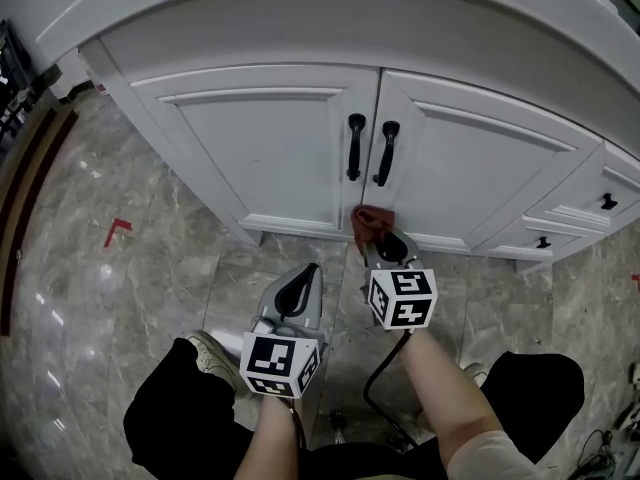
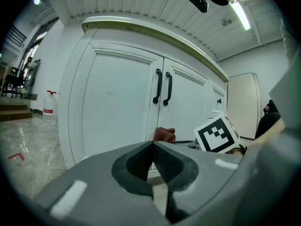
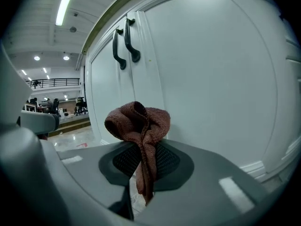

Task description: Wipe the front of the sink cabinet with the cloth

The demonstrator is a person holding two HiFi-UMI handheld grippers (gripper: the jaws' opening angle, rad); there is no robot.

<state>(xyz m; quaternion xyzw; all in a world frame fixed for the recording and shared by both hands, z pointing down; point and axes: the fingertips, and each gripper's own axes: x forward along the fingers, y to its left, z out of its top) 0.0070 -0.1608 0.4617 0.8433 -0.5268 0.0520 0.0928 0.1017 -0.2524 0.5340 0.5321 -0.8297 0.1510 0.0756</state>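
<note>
Both bare forearms reach forward and down, side by side, with the knees [image 1: 178,416] in black shorts spread to either side. The left forearm [image 1: 272,440] holds the left gripper [image 1: 312,267] low and pointing ahead; its jaws meet at the tips with nothing between them. The right forearm [image 1: 440,378] stretches further forward, so the right gripper [image 1: 390,248] sits just beside and ahead of the left one. Its jaws are clamped on the brown cloth [image 3: 139,121] — a bunch stands above the tips and a tail hangs down between the pads.
</note>
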